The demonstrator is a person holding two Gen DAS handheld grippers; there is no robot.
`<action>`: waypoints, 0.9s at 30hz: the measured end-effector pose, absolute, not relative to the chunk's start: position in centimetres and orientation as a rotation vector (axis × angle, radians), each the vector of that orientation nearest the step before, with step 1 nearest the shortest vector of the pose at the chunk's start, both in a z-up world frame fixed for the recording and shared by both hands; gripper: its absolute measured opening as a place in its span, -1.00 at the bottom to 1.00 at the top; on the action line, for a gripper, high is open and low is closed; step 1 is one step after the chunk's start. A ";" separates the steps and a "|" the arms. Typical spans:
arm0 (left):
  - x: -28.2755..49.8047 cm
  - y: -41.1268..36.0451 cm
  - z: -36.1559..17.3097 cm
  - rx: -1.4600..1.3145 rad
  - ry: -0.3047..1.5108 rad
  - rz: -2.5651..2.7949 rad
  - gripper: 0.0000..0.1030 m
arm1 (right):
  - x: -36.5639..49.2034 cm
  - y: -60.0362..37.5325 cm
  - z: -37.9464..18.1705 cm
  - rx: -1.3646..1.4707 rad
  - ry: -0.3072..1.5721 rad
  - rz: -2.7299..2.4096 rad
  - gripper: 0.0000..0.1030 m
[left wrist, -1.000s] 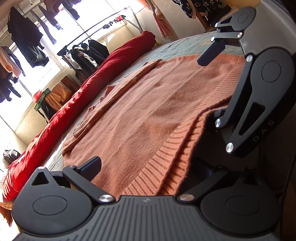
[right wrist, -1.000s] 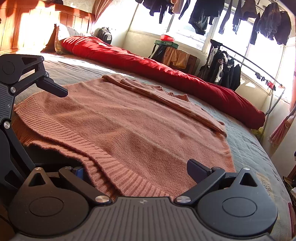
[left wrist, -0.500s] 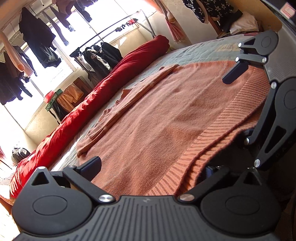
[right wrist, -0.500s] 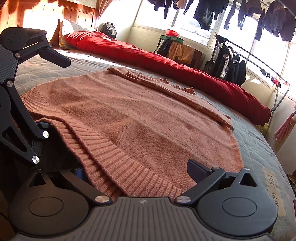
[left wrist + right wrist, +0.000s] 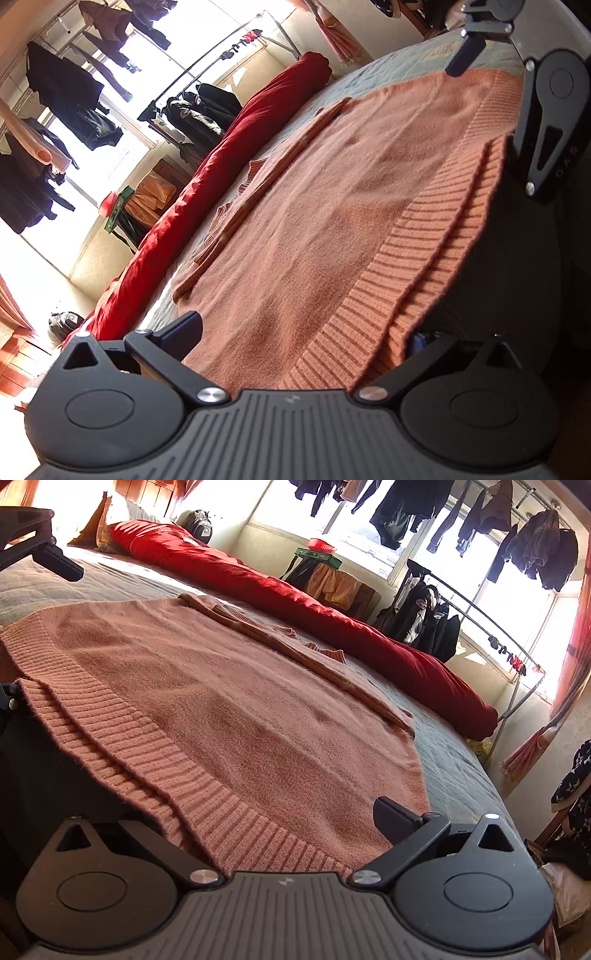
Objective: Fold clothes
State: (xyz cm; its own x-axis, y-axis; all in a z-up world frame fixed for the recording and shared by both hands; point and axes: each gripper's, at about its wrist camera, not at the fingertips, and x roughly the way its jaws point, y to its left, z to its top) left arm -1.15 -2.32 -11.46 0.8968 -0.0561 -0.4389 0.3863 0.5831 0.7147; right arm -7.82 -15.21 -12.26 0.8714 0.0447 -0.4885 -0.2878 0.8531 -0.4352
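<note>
A salmon-pink knit sweater [image 5: 332, 206] lies flat on a grey bed [image 5: 402, 66], ribbed hem toward me; it also shows in the right wrist view [image 5: 229, 716]. My left gripper [image 5: 299, 332] is open, its jaws wide apart astride the hem at the sweater's left corner, one finger above the cloth and the other below the bed edge. My right gripper [image 5: 258, 819] is open the same way at the right corner. The right gripper shows in the left wrist view [image 5: 532, 110]; the left gripper's finger [image 5: 55, 563] shows in the right wrist view.
A long red rolled duvet [image 5: 295, 602] lies along the far side of the bed. Beyond it stand a clothes rack with dark jackets [image 5: 428, 616], a small table with orange cloth [image 5: 332, 583], and hanging clothes at the windows. A pillow [image 5: 110, 520] lies at the headboard.
Both grippers have moved apart along the hem toward the sweater's two bottom corners. The jaws stay open. The sweater has not moved.
</note>
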 end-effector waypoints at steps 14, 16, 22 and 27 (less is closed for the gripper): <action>-2.0 -5.3 -14.8 1.296 0.163 -0.258 0.99 | -8.8 -11.6 -13.4 -0.907 0.321 0.181 1.00; -2.1 -4.8 -15.0 1.325 0.154 -0.242 0.99 | -9.0 -11.9 -13.6 -0.946 0.307 0.167 1.00; -1.8 -4.6 -15.7 1.350 0.139 -0.209 0.99 | -9.1 -12.5 -14.0 -0.969 0.303 0.137 1.00; -1.5 -5.9 -16.2 1.386 0.100 -0.218 0.99 | -8.7 -11.4 -14.2 -0.998 0.277 0.142 1.00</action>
State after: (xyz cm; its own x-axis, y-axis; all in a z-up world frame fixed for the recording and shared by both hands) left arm -1.45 -5.88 -16.23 0.9757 -0.0939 -0.1977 0.2113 0.1682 0.9628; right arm -8.75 -11.42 -14.23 0.9557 -0.0089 -0.2942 -0.2438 0.5363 -0.8081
